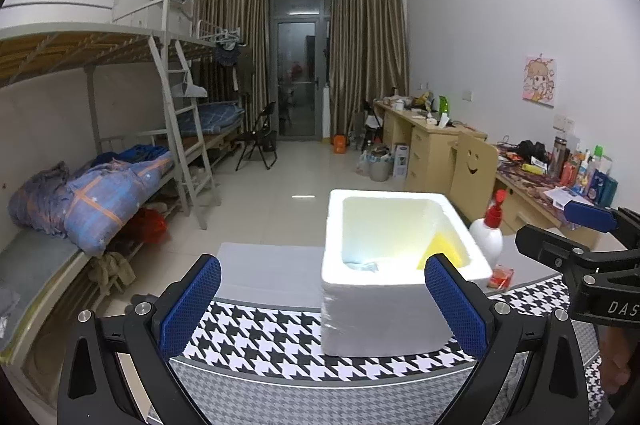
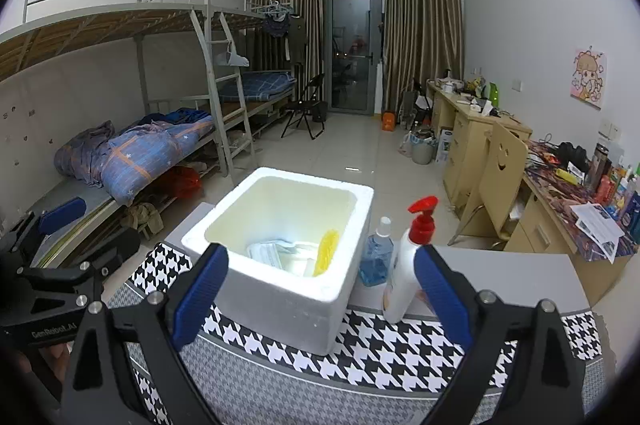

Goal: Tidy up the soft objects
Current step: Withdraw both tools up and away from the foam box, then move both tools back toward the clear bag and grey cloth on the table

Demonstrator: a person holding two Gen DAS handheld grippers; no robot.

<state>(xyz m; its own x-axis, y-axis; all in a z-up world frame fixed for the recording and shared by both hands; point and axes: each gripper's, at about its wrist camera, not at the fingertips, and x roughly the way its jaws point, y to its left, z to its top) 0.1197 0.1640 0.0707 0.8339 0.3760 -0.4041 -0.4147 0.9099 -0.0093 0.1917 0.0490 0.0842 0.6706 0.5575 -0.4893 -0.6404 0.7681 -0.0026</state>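
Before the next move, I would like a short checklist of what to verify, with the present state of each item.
1. Left gripper free of any object: ok, jaws wide apart, nothing between them.
2. Right gripper free of any object: ok, jaws wide apart, nothing between them.
3. Foam box open on top: ok, no lid on it.
4. Soft things already inside: ok, a yellow sponge and a packet lie in the box.
5. Bottles clear of the box: not ok, the red pump bottle and the blue bottle stand close beside it.
6. More soft things left to sort on the checked cloth: cannot tell.
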